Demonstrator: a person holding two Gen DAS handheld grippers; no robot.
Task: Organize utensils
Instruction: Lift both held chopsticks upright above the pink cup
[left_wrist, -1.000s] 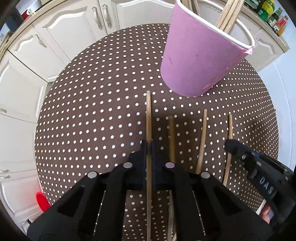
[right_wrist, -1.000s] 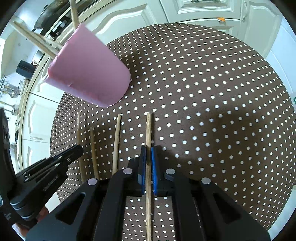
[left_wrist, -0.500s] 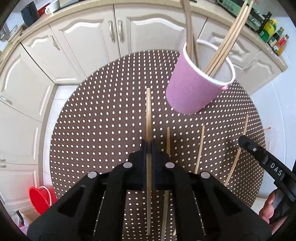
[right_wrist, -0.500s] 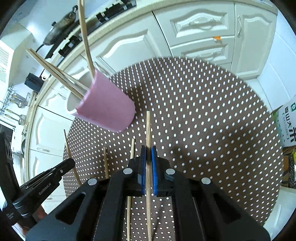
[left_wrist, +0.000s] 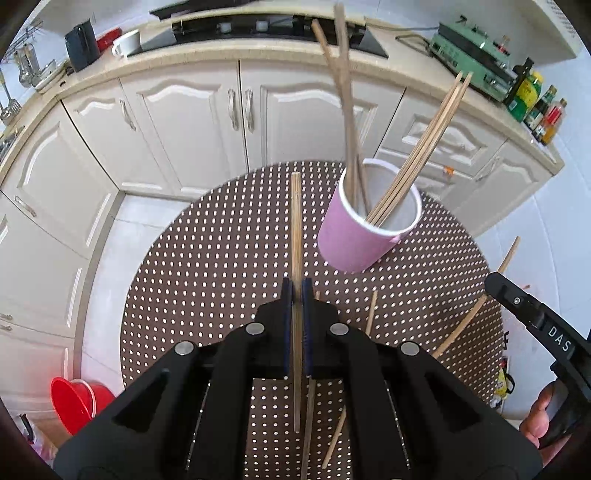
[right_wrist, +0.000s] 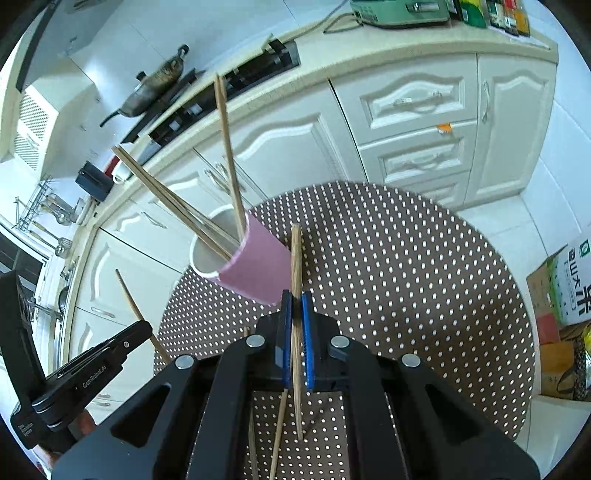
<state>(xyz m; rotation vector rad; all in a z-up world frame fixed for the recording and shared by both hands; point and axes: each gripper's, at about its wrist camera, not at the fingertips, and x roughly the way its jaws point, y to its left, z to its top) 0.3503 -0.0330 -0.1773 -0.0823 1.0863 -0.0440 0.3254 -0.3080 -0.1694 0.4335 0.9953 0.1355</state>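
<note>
My left gripper (left_wrist: 296, 295) has its jaws clenched on one wooden chopstick (left_wrist: 296, 229), which points forward above the round dotted bench (left_wrist: 207, 266). My right gripper (right_wrist: 294, 306) grasps a second chopstick (right_wrist: 295, 258) in the same way, jaws pressed on its sides.

The pink cup (left_wrist: 358, 240) stands on the bench, ahead and to the right in the left view, ahead and to the left in the right view (right_wrist: 255, 273). Sticks lean out of its rim in two bundles. In the left view one bundle (left_wrist: 345, 110) looks like two or three sticks and the other (left_wrist: 424, 144) like three or four; the exact number I cannot tell.

Only the left view shows the red bucket (left_wrist: 79, 402) on the floor and the row of bottles (left_wrist: 535, 103) on the kitchen counter. Only the right view shows the frying pan (right_wrist: 155, 92) on the stove and the cardboard box (right_wrist: 569, 280) at the right edge.

On the bench, loose chopsticks lie under my grippers: in the left view I count three (left_wrist: 370, 312), partly hidden by the gripper body. In the right view I see two (right_wrist: 279, 424) between the arms of the gripper.

Each view catches the other gripper at its edge, with the chopstick it grasps sticking out of it.
</note>
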